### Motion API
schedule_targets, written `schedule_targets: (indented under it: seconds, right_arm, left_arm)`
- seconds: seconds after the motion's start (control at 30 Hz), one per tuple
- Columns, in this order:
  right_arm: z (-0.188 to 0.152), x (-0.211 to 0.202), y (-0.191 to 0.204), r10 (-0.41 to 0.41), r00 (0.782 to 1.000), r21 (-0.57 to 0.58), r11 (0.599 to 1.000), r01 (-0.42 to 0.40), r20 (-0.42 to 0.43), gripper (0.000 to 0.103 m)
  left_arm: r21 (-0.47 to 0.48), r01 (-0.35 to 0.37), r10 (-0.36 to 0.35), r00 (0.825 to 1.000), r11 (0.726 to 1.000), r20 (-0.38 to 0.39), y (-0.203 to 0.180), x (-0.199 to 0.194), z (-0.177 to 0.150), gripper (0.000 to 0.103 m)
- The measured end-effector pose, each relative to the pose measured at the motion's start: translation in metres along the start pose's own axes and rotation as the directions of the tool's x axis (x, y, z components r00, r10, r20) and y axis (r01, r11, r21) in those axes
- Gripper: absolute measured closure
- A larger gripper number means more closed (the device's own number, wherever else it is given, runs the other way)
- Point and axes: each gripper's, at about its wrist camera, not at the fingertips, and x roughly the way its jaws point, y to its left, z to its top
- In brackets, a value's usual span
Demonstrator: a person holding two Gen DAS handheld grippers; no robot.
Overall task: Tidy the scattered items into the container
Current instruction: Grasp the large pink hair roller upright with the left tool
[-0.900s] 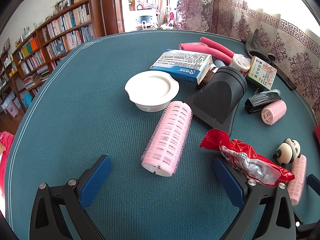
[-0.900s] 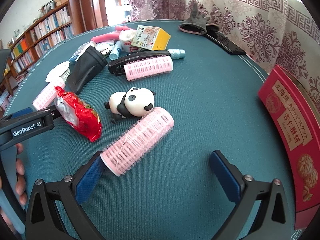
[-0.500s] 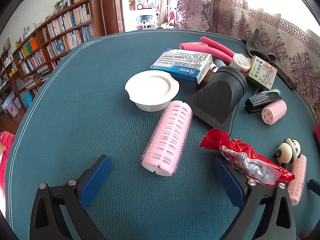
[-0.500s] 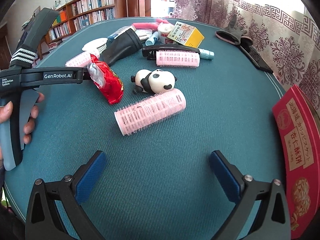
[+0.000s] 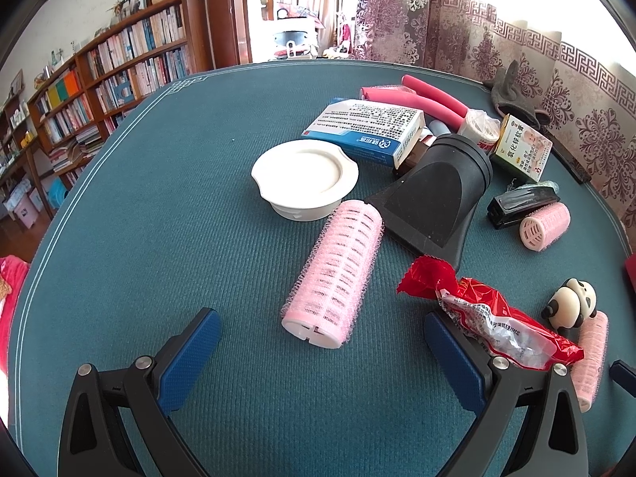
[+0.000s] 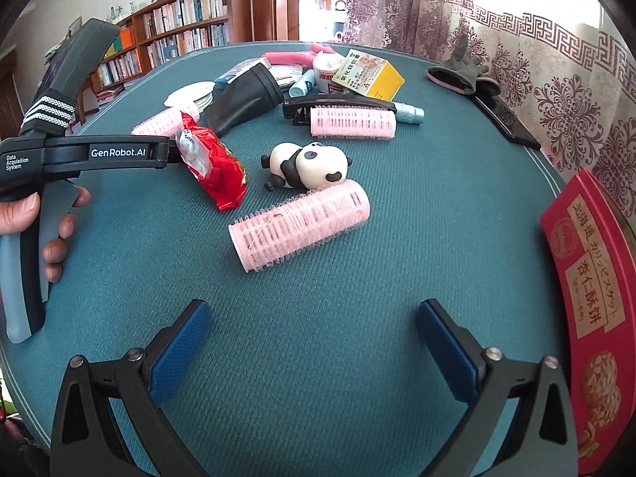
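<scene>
A fat pink hair roller [image 5: 336, 272] lies on the teal table just ahead of my left gripper [image 5: 322, 353], which stands open and empty. Beside its right finger lies a red snack packet [image 5: 489, 318]. In the right wrist view my right gripper [image 6: 314, 338] is open and empty, with another pink roller [image 6: 300, 224] and a panda figure [image 6: 306, 165] a little ahead of it. The red biscuit tin [image 6: 592, 290] sits at the right edge. My left gripper's body, held by a hand [image 6: 24, 214], shows at the left of that view.
Farther back lie a white lid [image 5: 304, 177], a black dryer nozzle [image 5: 437, 194], a blue medicine box [image 5: 369, 131], a yellow box [image 6: 367, 73], a third roller [image 6: 351, 121] against a black clip, pink foam rods [image 5: 421, 95] and a grey glove [image 6: 461, 69]. Bookshelves stand left.
The right gripper has drawn back and swung left, so the roller and panda sit farther ahead and the left gripper's handle has come into its view. The left gripper has stayed put.
</scene>
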Motion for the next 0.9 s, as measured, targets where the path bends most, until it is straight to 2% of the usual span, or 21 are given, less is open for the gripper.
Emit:
schedule_targets:
  seconds: [0.13, 0.37, 0.43, 0.5, 0.63, 0.7, 0.77, 0.9]
  right_arm:
    - [-0.001, -0.001, -0.001, 0.003, 1.0, 0.003, 1.0, -0.003, 0.007, 0.0]
    - [-0.002, -0.001, -0.001, 0.01, 1.0, 0.006, 1.0, -0.01, 0.011, 0.0]
    - [-0.002, -0.001, -0.001, 0.01, 1.0, 0.006, 1.0, -0.01, 0.011, 0.0]
    - [-0.002, -0.001, -0.001, 0.01, 1.0, 0.007, 1.0, -0.01, 0.011, 0.0]
    - [-0.002, -0.002, -0.001, 0.013, 1.0, 0.011, 1.0, -0.013, 0.015, 0.0]
    - [-0.002, -0.002, -0.002, 0.015, 1.0, 0.016, 1.0, -0.016, 0.018, 0.0]
    - [-0.002, -0.003, -0.004, 0.015, 1.0, 0.028, 0.999, -0.016, 0.025, 0.0]
    - [-0.003, -0.007, -0.014, 0.045, 0.998, 0.08, 0.996, -0.049, 0.054, 0.0]
  left_arm:
    - [0.019, 0.028, -0.027, 1.0, 0.999, -0.005, 0.006, 0.0, 0.003, 0.0]
    - [0.036, 0.029, -0.029, 1.0, 0.999, -0.007, 0.008, 0.003, 0.007, 0.001]
    - [0.045, 0.03, -0.03, 1.0, 0.999, 0.002, 0.008, 0.003, 0.01, 0.009]
    - [0.05, 0.045, -0.045, 0.999, 0.998, 0.007, 0.008, 0.003, 0.015, 0.025]
    - [0.059, 0.064, -0.065, 0.998, 0.996, 0.022, 0.008, 0.005, 0.021, 0.045]
    - [0.073, 0.071, -0.073, 0.997, 0.995, 0.028, 0.006, 0.004, 0.022, 0.067]
    - [0.086, 0.079, -0.083, 0.996, 0.993, 0.035, 0.003, 0.003, 0.021, 0.072]
    - [0.084, 0.133, -0.137, 0.99, 0.988, 0.044, 0.004, -0.001, 0.021, 0.072]
